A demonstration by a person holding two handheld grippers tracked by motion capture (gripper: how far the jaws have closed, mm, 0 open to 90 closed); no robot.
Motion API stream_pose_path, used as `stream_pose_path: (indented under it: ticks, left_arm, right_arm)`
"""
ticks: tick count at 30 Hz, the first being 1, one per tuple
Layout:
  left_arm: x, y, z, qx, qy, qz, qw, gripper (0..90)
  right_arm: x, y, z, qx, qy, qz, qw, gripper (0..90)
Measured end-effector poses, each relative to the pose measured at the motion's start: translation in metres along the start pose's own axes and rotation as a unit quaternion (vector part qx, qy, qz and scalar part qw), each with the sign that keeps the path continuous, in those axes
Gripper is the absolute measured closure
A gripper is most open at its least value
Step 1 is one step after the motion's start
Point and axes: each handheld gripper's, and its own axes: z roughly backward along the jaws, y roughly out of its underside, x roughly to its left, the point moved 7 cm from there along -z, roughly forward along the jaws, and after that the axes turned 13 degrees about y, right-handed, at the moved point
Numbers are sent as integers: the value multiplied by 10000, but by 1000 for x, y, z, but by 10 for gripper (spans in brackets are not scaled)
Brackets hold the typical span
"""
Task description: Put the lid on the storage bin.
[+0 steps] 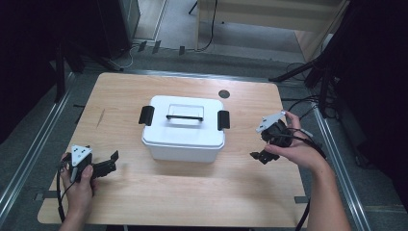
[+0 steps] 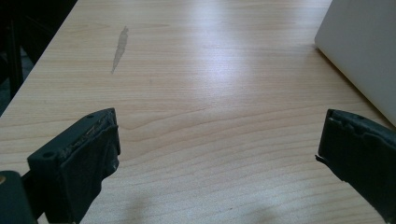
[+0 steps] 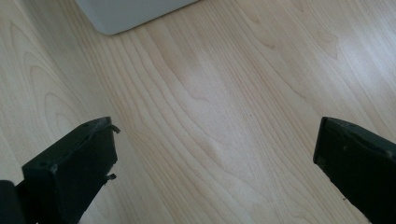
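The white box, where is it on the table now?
In the high view the white box stands near the middle of the table, lid on, between the left gripper and the right gripper, touching neither.

Bare table (image 1: 192, 187) around central box (image 1: 184, 127)

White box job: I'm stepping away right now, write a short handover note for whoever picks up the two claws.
Left claw: open, holding nothing, over the table at the front left of the white box, apart from it.
Right claw: open, holding nothing, to the right of the box, apart from it.
Box: mid-table, lid on, black latch at the left end and at the right end, handle lying flat on the lid.
Done: nothing shows as done; the box is untouched and closed.
Left: probably bring each claw to its nearer latch, release both, then lift the lid.
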Motion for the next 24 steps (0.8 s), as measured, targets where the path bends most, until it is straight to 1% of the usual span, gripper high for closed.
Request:
stream_pose_path:
  ticks: [1, 2, 7, 11, 15, 18, 20, 24]
  left_arm:
    - [0, 0, 0, -4, -1, 0, 10000, 0]
    - [0, 0, 0, 0, -2, -2, 10000, 0]
    - [0, 0, 0, 16, 2, -16, 10000, 0]
    - [0, 0, 0, -2, 4, -12, 10000, 0]
    - [0, 0, 0, 2, 8, -5, 10000, 0]
    - [0, 0, 0, 4, 6, -7, 10000, 0]
    - [0, 0, 0, 7, 2, -15, 10000, 0]
    - [0, 0, 0, 5, 5, -9, 10000, 0]
  right_arm:
    - [0, 4, 0, -67, 75, -96, 9999, 0]
    - [0, 4, 0, -67, 75, -96, 9999, 0]
    - [3, 15, -1, -246, 149, -286, 9992, 0]
    - [4, 26, -2, -323, 259, -436, 9982, 0]
    - [4, 37, -3, -369, 322, -548, 9973, 0]
    - [3, 44, -2, -478, 359, -726, 9956, 0]
    - [2, 50, -2, -508, 420, -780, 9948, 0]
    - [2, 63, -3, -585, 519, -981, 9921, 0]
